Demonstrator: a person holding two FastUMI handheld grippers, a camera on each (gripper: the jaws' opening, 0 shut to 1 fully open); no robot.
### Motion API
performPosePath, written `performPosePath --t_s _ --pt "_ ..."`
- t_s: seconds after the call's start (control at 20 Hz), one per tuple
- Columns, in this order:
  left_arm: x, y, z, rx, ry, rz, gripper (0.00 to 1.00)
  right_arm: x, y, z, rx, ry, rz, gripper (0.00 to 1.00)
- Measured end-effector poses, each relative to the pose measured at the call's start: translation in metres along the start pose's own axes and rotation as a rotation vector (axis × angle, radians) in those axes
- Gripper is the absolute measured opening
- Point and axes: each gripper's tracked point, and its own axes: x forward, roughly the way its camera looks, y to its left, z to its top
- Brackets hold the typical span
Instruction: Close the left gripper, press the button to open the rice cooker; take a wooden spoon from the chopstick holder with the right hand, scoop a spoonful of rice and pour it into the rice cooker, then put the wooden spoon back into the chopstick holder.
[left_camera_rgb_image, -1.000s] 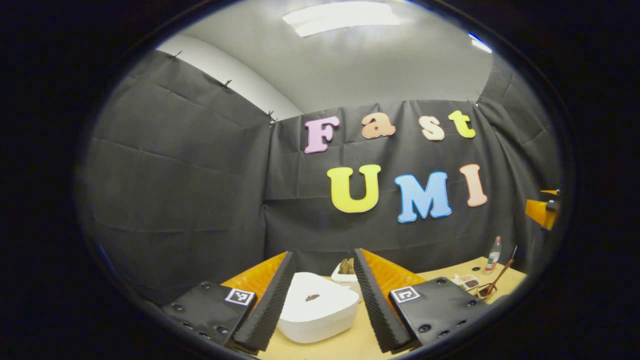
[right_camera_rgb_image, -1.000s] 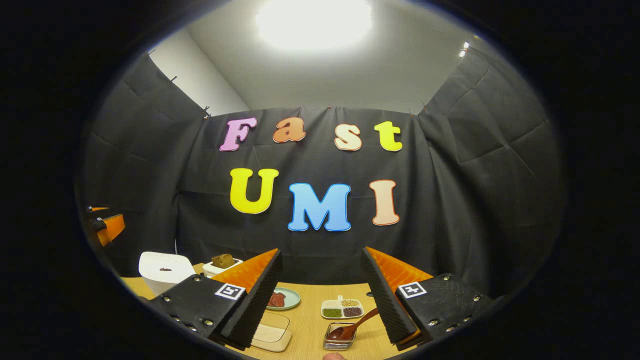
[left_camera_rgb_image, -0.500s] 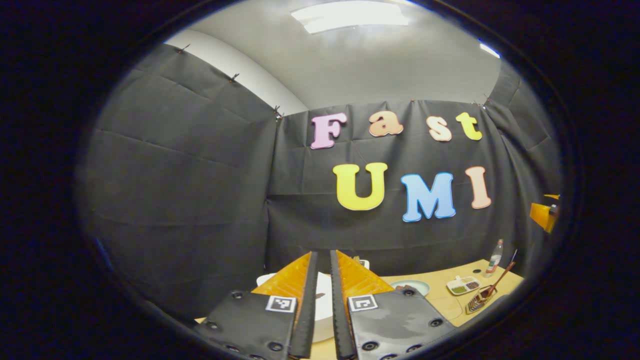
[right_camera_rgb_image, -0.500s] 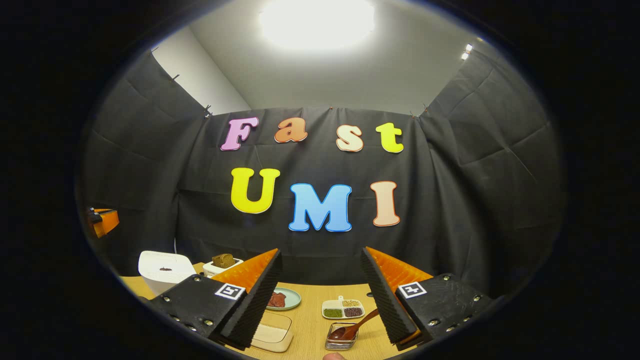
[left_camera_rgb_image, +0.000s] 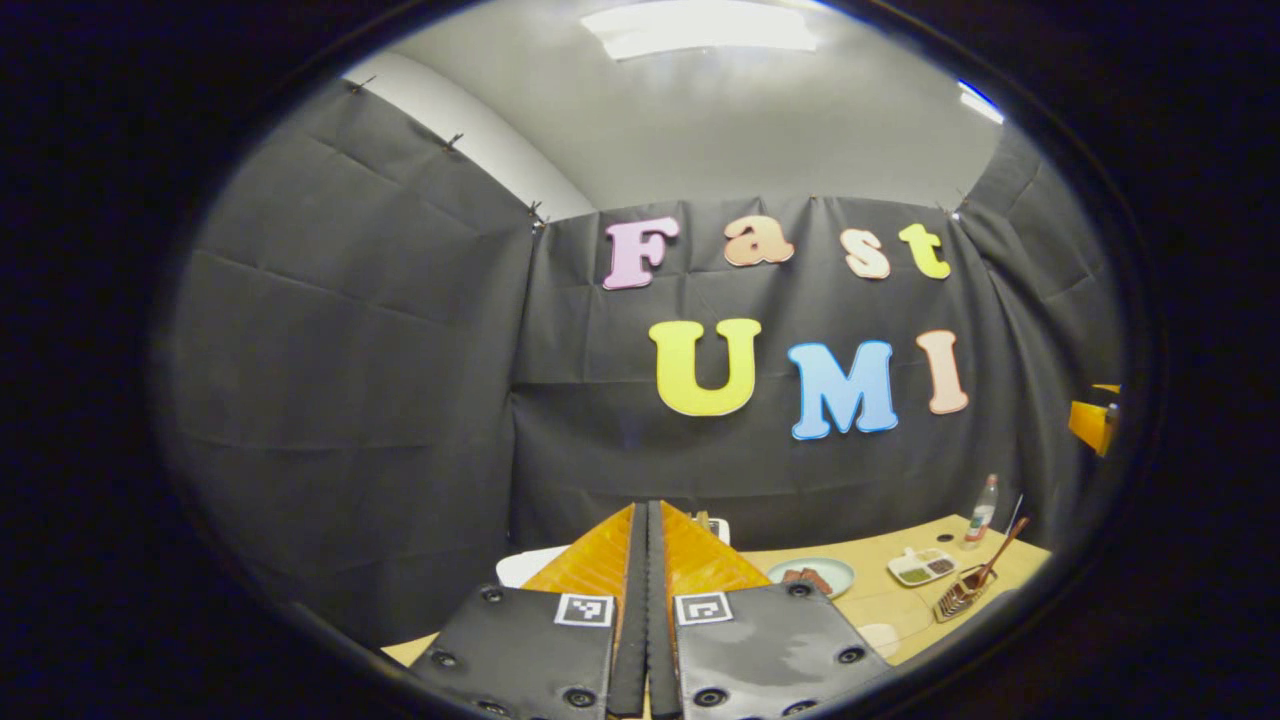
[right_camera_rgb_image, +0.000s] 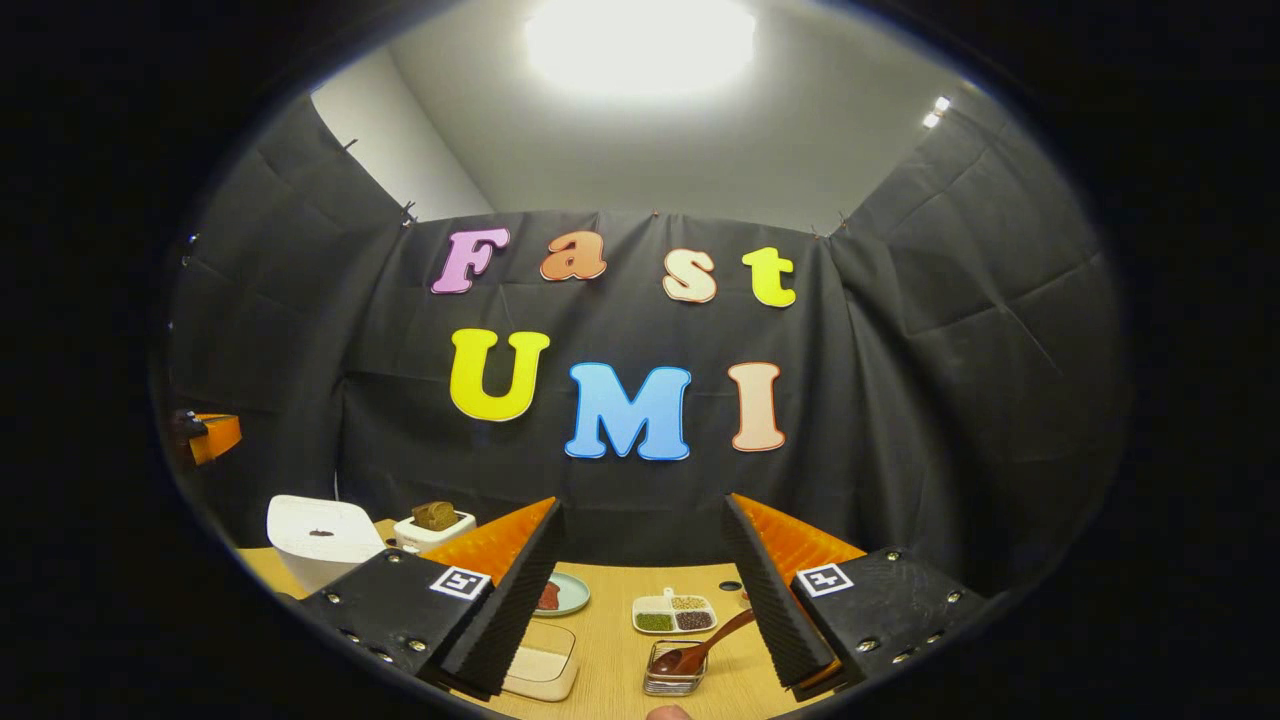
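Left gripper view: the left claw (left_camera_rgb_image: 647, 530) has its two fingers pressed together with nothing between them, a blunt tip, which is the form the task wants for pushing a button.
Rice cooker: the white rounded plastic rice cooker (left_camera_rgb_image: 525, 566) sits on the light wooden bench (left_camera_rgb_image: 880, 600) right behind the left claw, mostly hidden by it; in the right gripper view (right_camera_rgb_image: 318, 537) it stands at the bench's left end, lid down, a small dark mark on top.
Button: judged not yet pressed, since the lid is shut; whether the dark mark is the button cannot be told.
Right claw: the right claw (right_camera_rgb_image: 640, 560) is spread wide and empty, above the bench, likely held ready for the spoon.
Spoon: the brown wooden spoon (right_camera_rgb_image: 700, 650) leans, handle up and to the right, in the small clear square chopstick holder (right_camera_rgb_image: 674, 680) near the right claw's fingers, so the handle is free to pinch.
Nearby: a white divided dish of grains (right_camera_rgb_image: 674, 615) lies just behind the holder; a clear rectangular tray (right_camera_rgb_image: 540, 665) lies to its left.
Risk: a closed tip could slip off the smooth lid.
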Motion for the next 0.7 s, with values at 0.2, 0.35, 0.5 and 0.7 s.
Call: performPosePath --t_s 0.2,0.35,0.5,0.7 --pt "0.029 0.007 -0.019 -0.015 0.041 -0.031 0.11 -0.005 -0.002 0.001 -0.018 0.002 -0.040 0.95" --pt "0.051 0.011 -0.044 -0.032 0.093 -0.058 0.08 -0.010 -0.002 -0.002 -0.026 0.013 -0.069 0.95" --pt "0.074 0.014 -0.071 -0.061 0.150 -0.078 0.08 -0.014 -0.002 -0.003 -0.037 0.021 -0.096 0.95" --pt "0.103 0.019 -0.102 -0.065 0.207 -0.088 0.08 -0.018 -0.003 -0.006 -0.056 0.035 -0.134 0.95"
